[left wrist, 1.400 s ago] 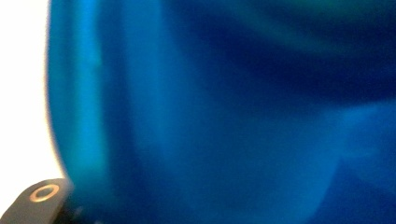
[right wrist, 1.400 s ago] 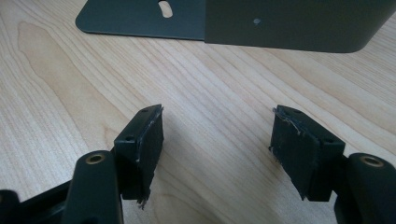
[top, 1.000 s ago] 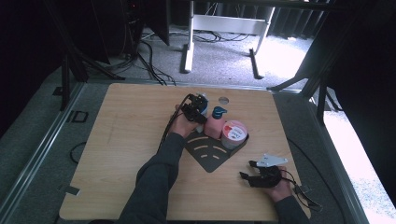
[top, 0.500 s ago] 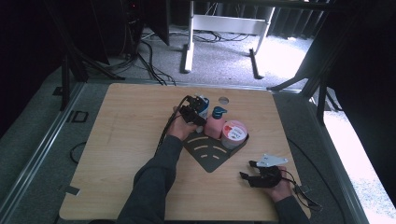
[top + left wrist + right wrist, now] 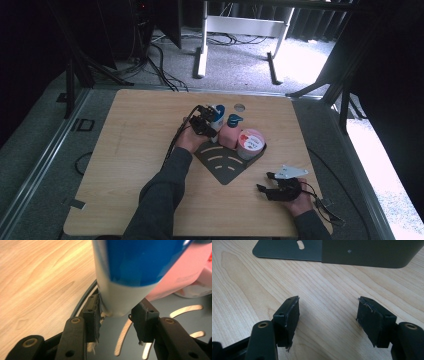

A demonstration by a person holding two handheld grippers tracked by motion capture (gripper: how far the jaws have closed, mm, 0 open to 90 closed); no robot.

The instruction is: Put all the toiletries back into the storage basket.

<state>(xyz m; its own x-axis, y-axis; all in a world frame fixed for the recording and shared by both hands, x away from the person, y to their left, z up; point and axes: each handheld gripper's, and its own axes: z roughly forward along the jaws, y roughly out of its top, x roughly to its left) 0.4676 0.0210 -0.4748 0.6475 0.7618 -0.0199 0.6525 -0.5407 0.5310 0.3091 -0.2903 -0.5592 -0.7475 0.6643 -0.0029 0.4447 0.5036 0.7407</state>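
A white-and-blue bottle [image 5: 218,113] [image 5: 125,277] stands at the far left corner of a dark grey slotted tray [image 5: 226,167] [image 5: 175,305]. My left gripper [image 5: 206,119] [image 5: 118,307] reaches in from the left. Its jaws have just been closing, and both pads now press the bottle's white base. Beside the bottle stand a pink bottle with a blue pump top [image 5: 230,132] and a round pink-lidded tub [image 5: 251,142]. My right gripper [image 5: 265,181] [image 5: 328,307] rests low over bare wood near the table's front right, open with nothing between its pads, facing the tray's outer wall [image 5: 372,252].
The wooden table [image 5: 135,145] has a small round hole [image 5: 239,107] near its far edge. My left forearm [image 5: 165,185] crosses the middle from the front edge. Beyond the table lie grey floor, cables and a metal frame's legs [image 5: 200,55].
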